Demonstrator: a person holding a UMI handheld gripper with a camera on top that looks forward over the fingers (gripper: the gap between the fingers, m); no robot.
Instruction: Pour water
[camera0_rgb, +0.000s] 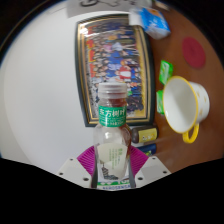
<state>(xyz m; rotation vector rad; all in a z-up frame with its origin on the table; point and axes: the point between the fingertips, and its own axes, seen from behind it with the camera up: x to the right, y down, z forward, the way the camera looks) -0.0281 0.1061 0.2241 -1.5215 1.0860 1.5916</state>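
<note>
Clasping a clear plastic bottle (113, 135) between its two pink pads (86, 158), the gripper (113, 172) has the bottle upright, green label facing the camera and a white cap at the top. Whether the cap is screwed on or merely sitting there cannot be told. Just beside the bottle, off to the right and a little beyond the fingers, stands a white cup (183, 105) with a yellow rim and handle, mouth open upward on the brown tabletop (185, 65). A small yellow item (147, 134) lies between bottle and cup.

To pour well, the bottle neck would likely need to travel right until it sits over the cup's mouth, then tip slowly so the stream lands inside and not on the rim. The grasp looks low on the body, so the bottle may swing as it tilts; a steady, gradual roll should help. Further back lie a printed picture mat (118, 55) and a blue-and-white packet (153, 20), well apart from the pour.
</note>
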